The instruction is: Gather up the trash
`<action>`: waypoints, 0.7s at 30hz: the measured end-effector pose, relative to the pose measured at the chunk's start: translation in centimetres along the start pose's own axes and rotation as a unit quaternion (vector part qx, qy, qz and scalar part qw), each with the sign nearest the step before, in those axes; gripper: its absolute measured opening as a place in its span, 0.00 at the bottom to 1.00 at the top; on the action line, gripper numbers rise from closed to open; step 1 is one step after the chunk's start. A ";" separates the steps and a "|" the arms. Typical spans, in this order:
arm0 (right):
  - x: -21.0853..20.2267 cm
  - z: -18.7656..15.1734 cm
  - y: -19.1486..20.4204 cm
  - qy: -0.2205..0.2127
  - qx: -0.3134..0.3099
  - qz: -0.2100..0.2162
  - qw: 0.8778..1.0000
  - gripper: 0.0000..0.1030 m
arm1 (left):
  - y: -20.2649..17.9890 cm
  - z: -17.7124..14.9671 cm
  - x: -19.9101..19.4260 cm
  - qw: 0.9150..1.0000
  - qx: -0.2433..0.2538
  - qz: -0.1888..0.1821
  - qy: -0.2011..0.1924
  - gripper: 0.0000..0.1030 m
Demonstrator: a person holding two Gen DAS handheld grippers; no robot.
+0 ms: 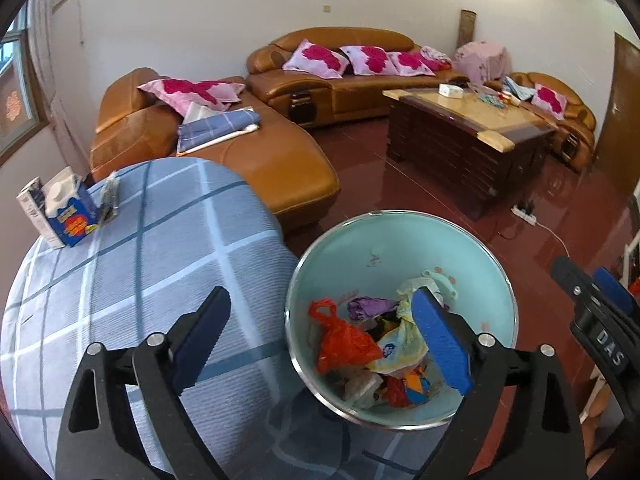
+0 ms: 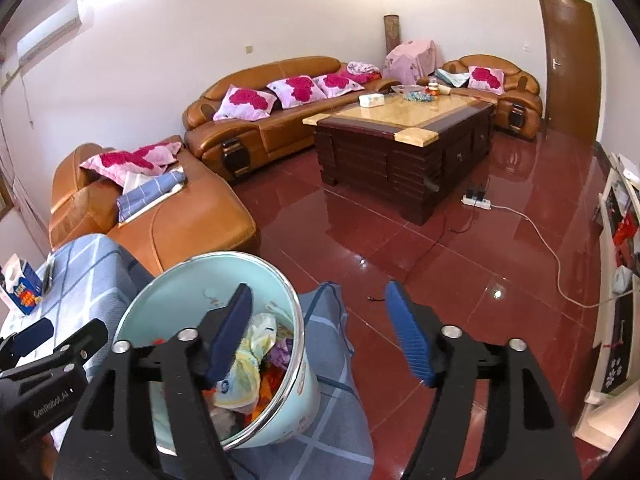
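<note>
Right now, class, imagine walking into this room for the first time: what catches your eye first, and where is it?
First, the pale green bin beside the checked table, filled with bright wrappers and an orange bag. Then the tan leather sofa along the far wall, dotted with pink flowered cushions. A blue carton stands at the table's far left edge.

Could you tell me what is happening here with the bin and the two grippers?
A person holding a gripper in each hand is collecting trash into a pale green bin beside a table with a blue checked cloth. Both the left gripper and the right gripper are open above the bin, nothing between their fingers. The bin already holds crumpled wrappers and an orange plastic bag. A blue carton still stands at the table's far edge.
</note>
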State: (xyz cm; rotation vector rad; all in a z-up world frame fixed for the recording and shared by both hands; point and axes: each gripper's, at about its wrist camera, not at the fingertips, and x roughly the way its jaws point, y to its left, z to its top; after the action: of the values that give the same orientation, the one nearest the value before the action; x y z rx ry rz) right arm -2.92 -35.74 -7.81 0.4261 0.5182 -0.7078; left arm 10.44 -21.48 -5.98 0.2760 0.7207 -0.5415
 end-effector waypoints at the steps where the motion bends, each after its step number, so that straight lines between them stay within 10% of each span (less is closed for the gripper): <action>1: -0.3 -0.1 0.1 -0.004 0.001 -0.001 1.000 0.81 | 0.2 -0.2 -0.3 1.000 -0.002 0.002 -0.001 0.89; 21: -8.2 -0.6 2.5 -0.110 -0.031 0.013 0.993 0.87 | 3.1 -3.3 -8.9 0.996 -0.013 0.033 -0.084 0.94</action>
State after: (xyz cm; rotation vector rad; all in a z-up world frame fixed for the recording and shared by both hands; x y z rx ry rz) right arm -6.61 -29.65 -3.07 0.2919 0.3250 -0.7013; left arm 4.87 -14.22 -2.05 0.2263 0.5525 -0.4867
